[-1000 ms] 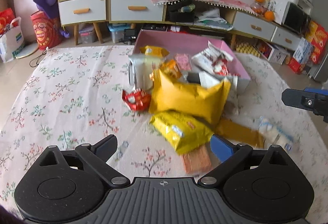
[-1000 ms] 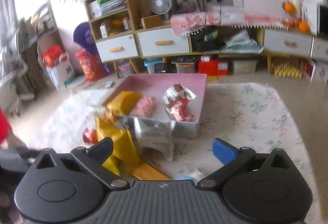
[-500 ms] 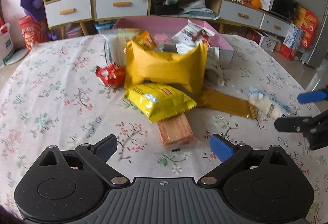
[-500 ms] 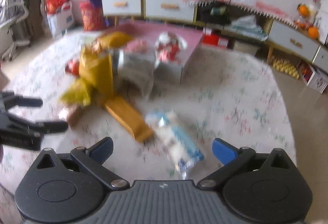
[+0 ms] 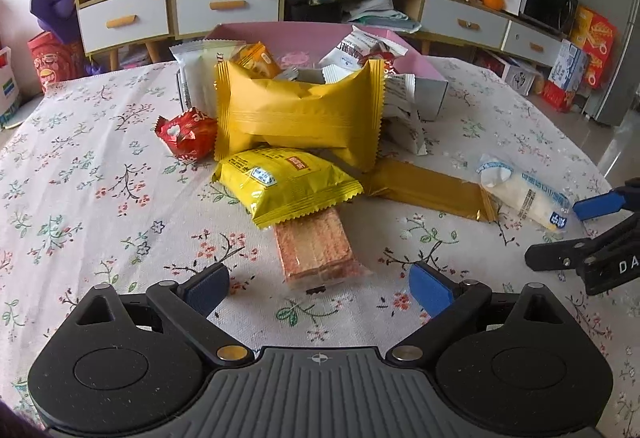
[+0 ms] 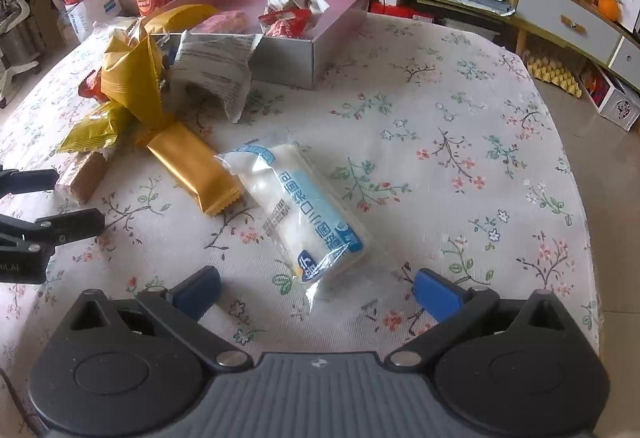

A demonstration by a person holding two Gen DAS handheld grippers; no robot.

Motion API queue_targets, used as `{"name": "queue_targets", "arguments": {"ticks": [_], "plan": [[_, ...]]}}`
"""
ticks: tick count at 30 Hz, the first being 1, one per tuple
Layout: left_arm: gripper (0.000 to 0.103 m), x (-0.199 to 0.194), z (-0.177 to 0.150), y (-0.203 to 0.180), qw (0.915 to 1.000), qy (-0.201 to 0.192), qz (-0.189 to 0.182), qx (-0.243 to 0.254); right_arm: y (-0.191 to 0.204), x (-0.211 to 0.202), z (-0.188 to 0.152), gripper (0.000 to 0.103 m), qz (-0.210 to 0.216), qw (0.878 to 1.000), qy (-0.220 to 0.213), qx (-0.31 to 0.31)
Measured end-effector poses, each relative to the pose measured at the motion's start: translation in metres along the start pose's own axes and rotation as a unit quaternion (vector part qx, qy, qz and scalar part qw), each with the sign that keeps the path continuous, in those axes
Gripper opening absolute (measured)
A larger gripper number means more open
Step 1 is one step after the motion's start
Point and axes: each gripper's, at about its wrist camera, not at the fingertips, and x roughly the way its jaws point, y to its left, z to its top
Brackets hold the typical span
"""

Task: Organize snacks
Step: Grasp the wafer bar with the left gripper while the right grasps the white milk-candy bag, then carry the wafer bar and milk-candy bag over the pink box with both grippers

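**Both grippers spread over snacks beside the box**

On the floral tablecloth (image 5: 80,173), the left wrist view showed the left gripper (image 5: 318,284) released, its blue fingertips (image 5: 430,288) wide apart and holding nothing. The wafer pack (image 5: 316,248) lay just ahead, lined up between the fingers but not touched by them. Its far end was tucked under the chip bag (image 5: 286,187). Behind that, the large yellow bag (image 5: 298,113) stood on edge, leaning toward the pink box (image 5: 416,65). The red snack (image 5: 186,133) sat just left of the yellow bag. The gold bar (image 5: 428,189) lay flat to the right, with the white roll (image 5: 524,195) just beside its end. The right gripper (image 5: 568,234) appeared at the right edge, near the roll, fingers apart.

From the right wrist view, the right gripper (image 6: 316,294) was likewise released and empty. The white roll (image 6: 300,217) lay diagonally on the cloth, its near end reaching between the fingertips (image 6: 438,300) without contact. The gold bar (image 6: 196,167) lay just left of the roll. The pink box (image 6: 280,53) stood farther back, holding several wrapped snacks; a silver-white packet (image 6: 214,73) drooped over its front wall. The left gripper (image 6: 36,203) showed at the left edge, fingers apart, near the wafer pack (image 6: 86,177).
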Motion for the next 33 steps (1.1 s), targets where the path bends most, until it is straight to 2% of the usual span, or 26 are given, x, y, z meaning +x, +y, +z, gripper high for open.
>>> {"name": "queue_targets", "arguments": {"ticks": [4,7,14,20,21,23,25,27,30,33], "plan": [[0.093,0.001,0.004,0.004,0.9998,-0.006,-0.006,-0.016,-0.001,0.004,0.005,0.091,0.003,1.000,-0.001,-0.004],[0.086,0.001,0.006,0.006,0.9997,-0.010,-0.007,-0.021,0.000,0.008,0.009,0.090,0.003,1.000,-0.008,-0.009],[0.058,0.000,0.009,0.006,0.9997,-0.012,-0.009,-0.018,0.006,0.010,0.013,0.083,0.001,1.000,-0.023,-0.020],[0.035,-0.001,0.012,0.005,0.9997,-0.005,-0.015,-0.017,0.010,0.007,0.017,0.067,0.013,0.999,-0.036,-0.025],[0.032,-0.001,0.013,0.006,0.9997,-0.003,-0.017,-0.018,0.011,0.006,0.017,0.060,0.017,0.999,-0.037,-0.024],[0.032,-0.002,0.014,0.007,0.9994,0.004,-0.025,-0.024,0.013,0.004,0.018,0.051,0.021,0.999,-0.038,-0.026],[0.032,-0.003,0.015,0.007,0.9992,0.010,-0.030,-0.026,0.015,0.002,0.019,0.033,0.025,0.999,-0.037,-0.029],[0.032,-0.004,0.014,0.006,0.9988,0.016,-0.036,-0.027,0.017,0.001,0.020,0.022,0.029,0.999,-0.034,-0.030],[0.032,-0.006,0.014,0.005,0.9982,0.022,-0.047,-0.029,0.019,0.000,0.021,0.013,0.030,0.999,-0.028,-0.026],[0.032,-0.008,0.014,0.003,0.9974,0.028,-0.059,-0.030,0.019,-0.001,0.022,0.010,0.027,0.999,-0.021,-0.017]]}}
